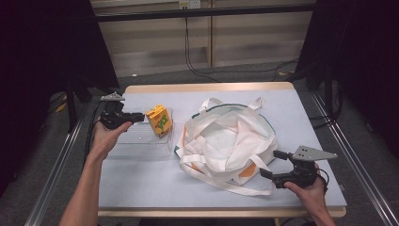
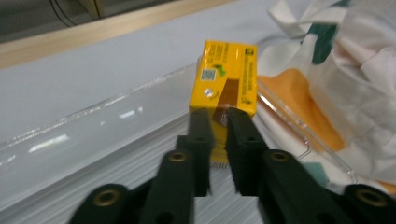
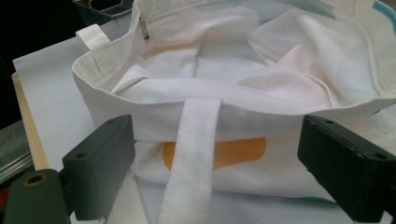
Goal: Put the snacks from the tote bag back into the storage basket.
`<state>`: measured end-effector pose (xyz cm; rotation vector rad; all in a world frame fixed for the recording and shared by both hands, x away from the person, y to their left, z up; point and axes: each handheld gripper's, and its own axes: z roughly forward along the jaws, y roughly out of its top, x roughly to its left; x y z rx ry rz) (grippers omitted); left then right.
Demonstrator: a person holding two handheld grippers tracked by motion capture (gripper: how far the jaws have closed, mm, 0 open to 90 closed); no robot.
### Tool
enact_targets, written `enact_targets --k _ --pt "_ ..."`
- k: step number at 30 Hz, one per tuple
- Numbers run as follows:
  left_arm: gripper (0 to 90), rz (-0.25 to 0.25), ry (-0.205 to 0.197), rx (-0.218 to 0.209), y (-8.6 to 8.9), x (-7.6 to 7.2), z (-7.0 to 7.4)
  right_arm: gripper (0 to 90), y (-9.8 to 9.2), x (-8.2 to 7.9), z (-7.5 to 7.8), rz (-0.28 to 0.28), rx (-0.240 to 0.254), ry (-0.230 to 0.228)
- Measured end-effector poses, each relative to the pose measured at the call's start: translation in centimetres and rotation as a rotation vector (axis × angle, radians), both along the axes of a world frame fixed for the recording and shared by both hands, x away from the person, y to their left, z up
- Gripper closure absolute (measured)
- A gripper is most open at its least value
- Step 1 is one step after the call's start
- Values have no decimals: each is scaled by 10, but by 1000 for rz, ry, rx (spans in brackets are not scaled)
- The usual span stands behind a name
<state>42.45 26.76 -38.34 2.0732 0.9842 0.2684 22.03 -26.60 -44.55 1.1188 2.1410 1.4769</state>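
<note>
One yellow carton (image 1: 158, 120) in one clear tray (image 1: 141, 143), near table's (image 1: 155, 188) left edge | left gripper (image 1: 139, 117) pinching carton's end | right gripper (image 1: 272, 165) wide open, empty, beside one white tote bag (image 1: 226, 141), near front-right corner

The carton (image 2: 224, 77) was bright yellow-orange with green markings, a brown band and a small silver dot on its top. It sat in a clear, colourless tray (image 1: 141, 141) near the worktop's left edge. The tote bag (image 1: 226, 141) was off-white with an orange patch and teal trim. The worktop (image 1: 282, 101) was pale grey-blue, edged in light wood. Both tongs, left (image 2: 218, 122) and right (image 3: 215, 154), were matte black.
</note>
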Motion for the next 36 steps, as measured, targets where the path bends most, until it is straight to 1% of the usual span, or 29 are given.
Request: enact_targets --k 1,2,3,4,5,7,8,11,12,13,14,15,17,18,19,21,22,23,25,26,28,29,30,31,32,33,34,35,36 --pt "890 -11 1 7 -1 1 -1 110 0 0 0 0 0 -1" --pt "900 -25 17 -5 -2 2 -3 110 1 0 0 -2 -2 0" --pt "900 -23 15 22 -4 3 -4 109 1 0 0 2 -2 -2" --pt "900 -20 23 31 -6 4 -6 109 1 0 0 5 -2 -1" --pt "900 -25 36 25 -6 7 -8 110 1 0 0 3 -3 0" --pt "900 -14 56 41 -8 9 -13 110 0 0 0 0 -4 -1" --pt "900 -21 61 45 -9 10 -15 110 -1 0 0 0 -2 1" --pt "900 -25 74 56 -10 11 -17 110 -2 0 -1 -4 -4 1" --pt "900 -37 81 52 -11 12 -17 110 -2 0 -1 -5 -4 0" --pt "900 -40 85 66 -11 12 -17 110 -1 0 -1 -2 -5 0" --pt "900 -31 82 68 -13 12 -19 110 -1 0 0 -2 -7 0" --pt "900 -38 92 78 -13 13 -19 110 0 0 0 -3 -4 1" --pt "900 -35 86 89 -17 13 -20 110 0 0 0 -1 -5 0" --pt "900 -42 91 104 -18 14 -20 110 0 0 0 3 -4 0" --pt "900 -31 100 115 -20 15 -22 110 0 0 0 2 -6 -4" --pt "900 -35 120 124 -19 20 -25 110 0 0 0 1 -5 -3" --pt "900 -23 118 127 -18 21 -26 110 0 0 0 0 -5 -4" --pt "900 -24 123 116 -19 21 -27 110 0 -1 1 1 -5 -5" --pt "900 -26 123 141 -20 22 -28 110 -1 -1 0 1 -3 -4" --pt "900 -18 130 142 -21 23 -28 110 -1 -1 0 -1 -2 1" --pt "900 -21 141 149 -21 25 -28 110 -1 1 0 1 -3 0" --pt "900 -16 139 168 -22 26 -29 110 0 0 0 -2 -4 2" --pt "900 -19 148 160 -23 27 -30 110 0 0 0 0 -6 0" --pt "900 -19 154 169 -24 29 -30 110 0 -1 0 3 -5 -1" --pt "900 -10 155 192 -26 30 -30 110 0 -1 0 3 -6 -3" --pt "900 -15 163 203 -27 32 -30 110 0 -1 1 -2 -6 -4" --pt "900 -18 167 198 -27 34 -30 110 -1 -2 1 0 -5 -5" --pt "900 -3 165 191 -28 35 -29 110 -1 -2 1 -2 -4 -4" --pt "900 -2 172 188 -28 36 -29 110 -1 -2 1 -2 -3 -5"
